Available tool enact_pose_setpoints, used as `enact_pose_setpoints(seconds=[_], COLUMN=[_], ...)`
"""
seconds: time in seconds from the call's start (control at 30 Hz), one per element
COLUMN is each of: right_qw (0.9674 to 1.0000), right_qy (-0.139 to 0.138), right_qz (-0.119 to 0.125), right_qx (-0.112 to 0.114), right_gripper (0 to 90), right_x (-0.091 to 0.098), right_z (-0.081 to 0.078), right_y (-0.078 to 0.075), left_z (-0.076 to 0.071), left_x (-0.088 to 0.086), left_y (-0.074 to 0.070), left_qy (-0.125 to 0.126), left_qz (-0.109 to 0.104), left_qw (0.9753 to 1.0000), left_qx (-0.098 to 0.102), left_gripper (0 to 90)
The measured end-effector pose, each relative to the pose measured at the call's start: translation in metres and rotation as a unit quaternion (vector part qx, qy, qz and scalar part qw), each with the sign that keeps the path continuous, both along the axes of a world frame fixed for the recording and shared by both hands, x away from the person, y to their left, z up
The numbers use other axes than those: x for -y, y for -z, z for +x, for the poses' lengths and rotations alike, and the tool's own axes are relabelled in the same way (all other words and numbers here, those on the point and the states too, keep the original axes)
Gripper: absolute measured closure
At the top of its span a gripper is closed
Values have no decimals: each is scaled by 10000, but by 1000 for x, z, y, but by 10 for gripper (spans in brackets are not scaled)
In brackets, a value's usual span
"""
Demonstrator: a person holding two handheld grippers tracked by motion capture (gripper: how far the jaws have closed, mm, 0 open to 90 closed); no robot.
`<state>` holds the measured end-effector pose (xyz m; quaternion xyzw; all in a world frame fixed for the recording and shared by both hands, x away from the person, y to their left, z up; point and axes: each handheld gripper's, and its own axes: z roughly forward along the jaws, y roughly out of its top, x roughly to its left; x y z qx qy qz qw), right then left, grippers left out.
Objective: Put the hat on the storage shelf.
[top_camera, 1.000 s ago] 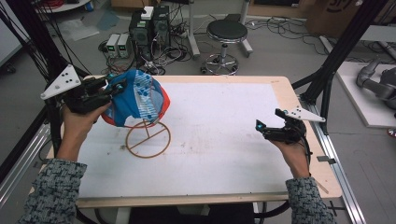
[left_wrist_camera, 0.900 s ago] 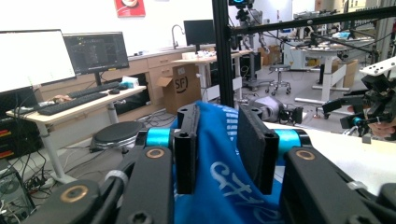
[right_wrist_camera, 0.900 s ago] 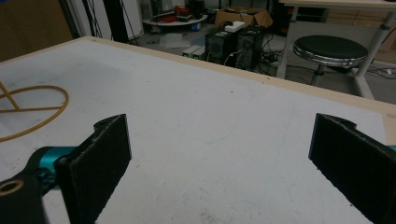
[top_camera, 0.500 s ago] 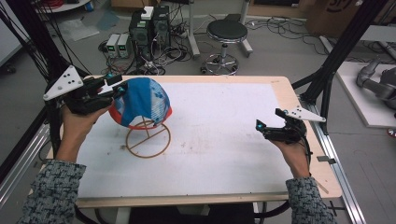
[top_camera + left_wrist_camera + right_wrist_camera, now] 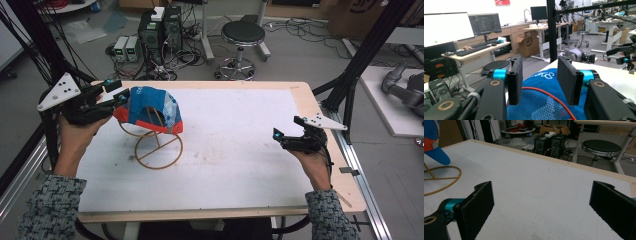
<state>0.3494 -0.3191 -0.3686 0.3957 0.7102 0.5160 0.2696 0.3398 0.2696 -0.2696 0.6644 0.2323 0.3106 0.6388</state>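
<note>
The blue mesh cap [image 5: 150, 110] sits on top of the wire hat stand [image 5: 159, 150] at the table's [image 5: 240, 170] left rear, and the left gripper [image 5: 116, 95] is right at its back edge, far nearer than the right gripper [image 5: 278, 136], which hovers agape and empty well apart on the right side. In the left gripper view the cap [image 5: 544, 100] lies between the jaws, which have just been opening; the pads look clear of the fabric, so the cap appears released onto the stand.

left hand-held gripper [image 5: 119, 96]: jaws just opening (level) | right hand-held gripper [image 5: 278, 136]: jaws wide apart
</note>
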Motion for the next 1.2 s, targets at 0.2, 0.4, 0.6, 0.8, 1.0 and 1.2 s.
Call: enact_pose_setpoints(seconds=[0.2,0.4,0.6,0.8,1.0,1.2], right_qw=[10000,10000,10000,10000,10000,9999], right_qy=[-13,-26,-46,-63,-83,-102], right_qz=[-1,17,29,18,23,-29], right_qx=[35,30,30,23,1,15], right_gripper=[54,54,54,54,54,53], right_x=[-1,-2,-4,-5,-8,-9], right_z=[1,2,3,4,6,8], right_y=[-1,-1,-2,-2,-1,0], left_z=[-3,-5,-6,-7,-6,-6], left_x=[-8,-14,-24,-33,-42,-48], left_y=[0,2,6,12,20,27], left_qy=[-148,-320,-618,-852,-993,-1103], left_qz=[-6,-11,-36,-65,-52,-52], left_qw=[9999,9995,9980,9961,9945,9928], left_qx=[0,-46,-85,-198,-336,-455], left_gripper=[546,524,498,482,479,469])
